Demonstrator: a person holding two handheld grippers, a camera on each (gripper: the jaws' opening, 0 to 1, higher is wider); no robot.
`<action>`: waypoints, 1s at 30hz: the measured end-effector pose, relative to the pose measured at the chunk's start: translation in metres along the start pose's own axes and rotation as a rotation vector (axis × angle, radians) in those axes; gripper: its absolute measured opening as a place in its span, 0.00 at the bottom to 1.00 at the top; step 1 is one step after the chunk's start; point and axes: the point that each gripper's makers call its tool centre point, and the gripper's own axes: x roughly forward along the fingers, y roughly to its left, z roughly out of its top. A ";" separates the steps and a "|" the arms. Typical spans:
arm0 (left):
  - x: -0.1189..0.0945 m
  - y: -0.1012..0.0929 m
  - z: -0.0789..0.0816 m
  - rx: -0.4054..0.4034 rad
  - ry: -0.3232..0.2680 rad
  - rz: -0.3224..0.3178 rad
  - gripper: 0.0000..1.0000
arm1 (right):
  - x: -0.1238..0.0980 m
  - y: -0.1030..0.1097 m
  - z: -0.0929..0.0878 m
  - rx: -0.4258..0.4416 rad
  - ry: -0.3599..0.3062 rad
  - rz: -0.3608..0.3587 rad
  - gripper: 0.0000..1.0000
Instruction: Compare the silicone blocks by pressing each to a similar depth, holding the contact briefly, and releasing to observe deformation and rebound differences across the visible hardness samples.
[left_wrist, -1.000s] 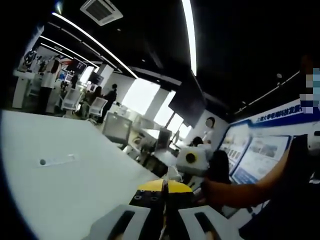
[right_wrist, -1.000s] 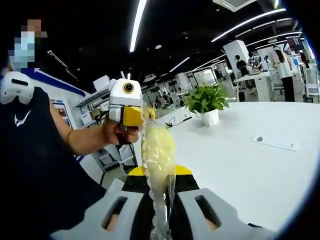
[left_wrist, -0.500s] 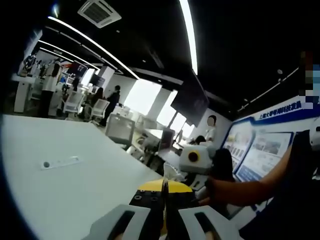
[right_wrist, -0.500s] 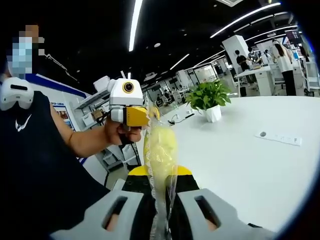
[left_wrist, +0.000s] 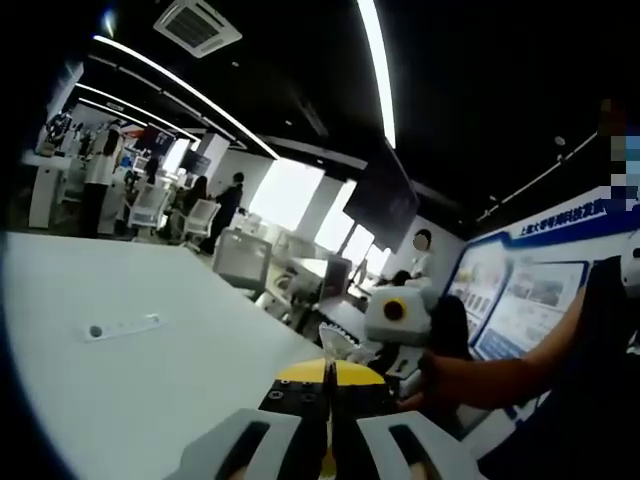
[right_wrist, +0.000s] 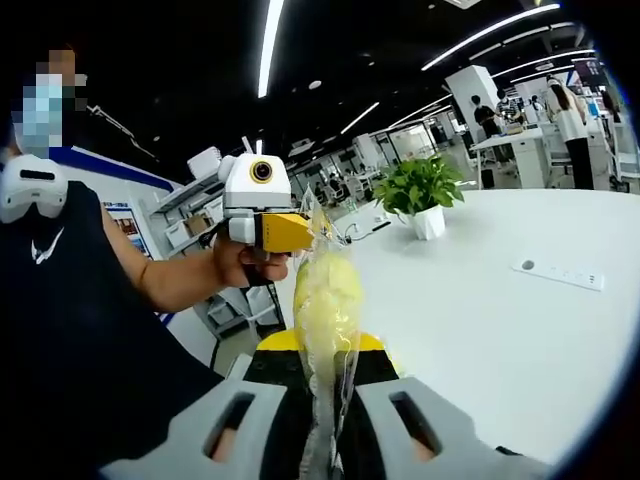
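A clear plastic bag (right_wrist: 326, 300) with a yellow silicone block inside stands up between my right gripper's (right_wrist: 326, 350) jaws, which are shut on its lower part. My left gripper (right_wrist: 303, 232), held by a hand, comes in from the left and pinches the bag's top corner with its yellow jaws. In the left gripper view, my left gripper (left_wrist: 328, 372) is shut with the bag's thin jagged edge (left_wrist: 333, 345) rising between the jaws. The right gripper (left_wrist: 385, 345) sits just beyond it in a person's hand. Both are held in the air over the white table (right_wrist: 480, 330).
A socket strip (right_wrist: 560, 272) lies flat on the table (left_wrist: 130, 390). A potted green plant (right_wrist: 420, 195) stands at the table's far side. The person's dark-clothed torso (right_wrist: 70, 340) and forearm (left_wrist: 500, 380) are close by. Desks, chairs and people are far back.
The left gripper has drifted a little right and closed in on the bag's top corner. The bag leans slightly right. The right gripper's hold is unchanged.
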 end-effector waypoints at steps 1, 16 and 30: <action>0.000 0.001 0.000 0.003 0.001 0.004 0.00 | 0.000 0.001 0.000 0.000 0.004 0.001 0.01; -0.003 0.005 0.000 -0.056 -0.008 0.012 0.00 | 0.003 -0.001 0.000 0.021 0.012 -0.001 0.02; -0.005 -0.005 0.004 -0.043 -0.007 -0.018 0.00 | 0.001 -0.006 0.004 -0.036 -0.004 -0.026 0.00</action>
